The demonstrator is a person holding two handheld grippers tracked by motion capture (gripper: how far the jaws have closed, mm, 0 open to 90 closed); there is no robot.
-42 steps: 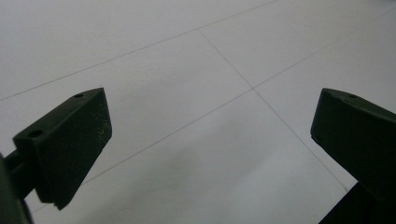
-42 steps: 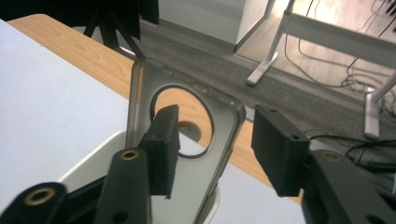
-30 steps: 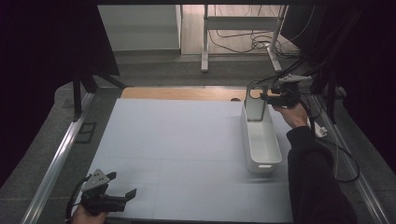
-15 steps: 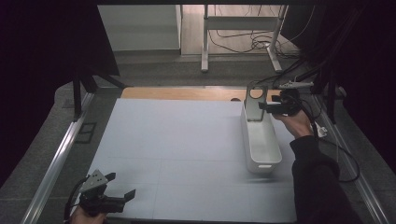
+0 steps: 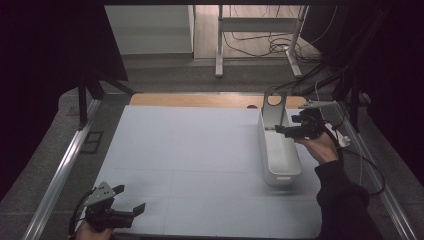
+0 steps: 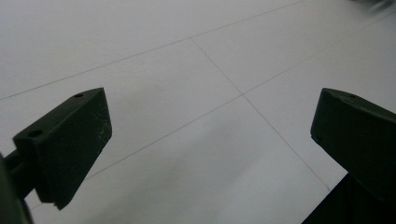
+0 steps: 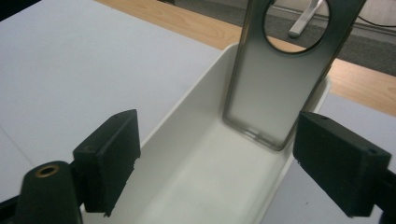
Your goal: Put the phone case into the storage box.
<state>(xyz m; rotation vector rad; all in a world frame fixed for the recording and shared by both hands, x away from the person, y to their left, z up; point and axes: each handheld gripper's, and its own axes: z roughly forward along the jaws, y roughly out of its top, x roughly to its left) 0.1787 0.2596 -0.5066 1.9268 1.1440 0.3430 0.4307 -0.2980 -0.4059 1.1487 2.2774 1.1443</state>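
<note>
Phone case [image 5: 273,111] stands upright, leaning on the far end wall of the white bin [image 5: 280,160]. Right tool [image 5: 287,131], jaws just opened, empty beside it; a knock tips it. Left tool [image 5: 125,210] open.

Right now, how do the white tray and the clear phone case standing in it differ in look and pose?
The white tray is opaque, long and lies flat on the table; the phone case is see-through, thin and stands upright, leaning against the tray's far end wall. The tray is an open trough, while the case is a flat panel with a round camera hole near its top. Both sit at the table's right side.
</note>
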